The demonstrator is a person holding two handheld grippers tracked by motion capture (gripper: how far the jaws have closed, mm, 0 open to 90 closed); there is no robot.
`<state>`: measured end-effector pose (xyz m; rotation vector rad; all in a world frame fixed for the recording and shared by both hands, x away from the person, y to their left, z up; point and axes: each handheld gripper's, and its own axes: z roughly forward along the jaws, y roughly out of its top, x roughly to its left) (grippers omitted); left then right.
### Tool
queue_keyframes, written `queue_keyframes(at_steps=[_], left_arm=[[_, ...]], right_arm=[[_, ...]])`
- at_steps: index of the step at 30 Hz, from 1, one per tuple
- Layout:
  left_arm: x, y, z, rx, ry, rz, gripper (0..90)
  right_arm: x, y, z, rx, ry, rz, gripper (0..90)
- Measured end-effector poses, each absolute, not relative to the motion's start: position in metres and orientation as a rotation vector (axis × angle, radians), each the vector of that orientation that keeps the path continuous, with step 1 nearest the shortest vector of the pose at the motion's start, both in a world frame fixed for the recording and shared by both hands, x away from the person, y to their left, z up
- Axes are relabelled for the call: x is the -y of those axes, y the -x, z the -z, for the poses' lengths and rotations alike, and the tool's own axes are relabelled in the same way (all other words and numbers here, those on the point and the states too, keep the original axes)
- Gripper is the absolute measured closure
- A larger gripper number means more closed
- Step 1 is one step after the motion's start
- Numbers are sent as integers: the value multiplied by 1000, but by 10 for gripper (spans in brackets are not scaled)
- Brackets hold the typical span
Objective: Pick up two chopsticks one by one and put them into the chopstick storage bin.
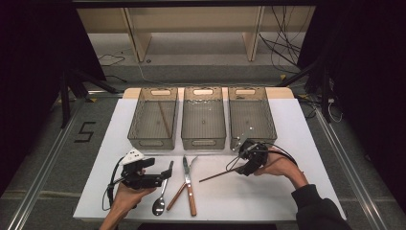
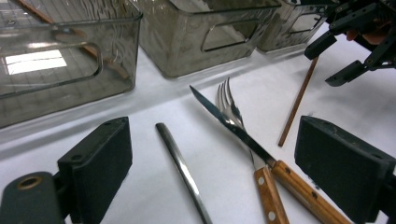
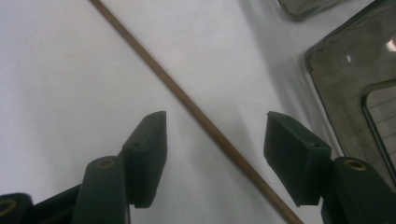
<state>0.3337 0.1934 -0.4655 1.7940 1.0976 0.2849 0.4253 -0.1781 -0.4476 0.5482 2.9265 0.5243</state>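
A brown chopstick (image 1: 218, 175) lies on the white table (image 1: 287, 191) right of centre. My right gripper (image 1: 238, 165) is low over its right end. In the right gripper view the chopstick (image 3: 205, 123) runs between the open jaws of my right gripper (image 3: 217, 126), and neither pad touches it. A spoon (image 1: 160, 203), a wooden-handled fork (image 1: 178, 192) and a knife (image 1: 188, 184) lie at the front centre. My left gripper (image 1: 168, 171) is open beside the spoon. In the left gripper view the spoon handle (image 2: 180, 163) lies between the jaws of my left gripper (image 2: 212, 149), untouched.
Three translucent grey bins stand in a row at the back: left bin (image 1: 153, 141), middle bin (image 1: 203, 142), right bin (image 1: 252, 91). A chopstick (image 1: 164, 117) lies in the left bin. The knife (image 2: 233, 126) crosses over the fork (image 2: 228, 100).
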Motion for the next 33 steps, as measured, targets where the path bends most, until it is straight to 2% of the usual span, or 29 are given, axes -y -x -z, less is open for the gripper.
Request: queue_keyframes(at_steps=[20, 33], left_arm=[[-195, -327, 470, -1083, -1792, -295, 109], [-197, -327, 471, -1092, -1789, -296, 113]], right_arm=[[169, -437, 460, -2982, -492, -361, 547], [163, -432, 459, -3023, -440, -276, 722]])
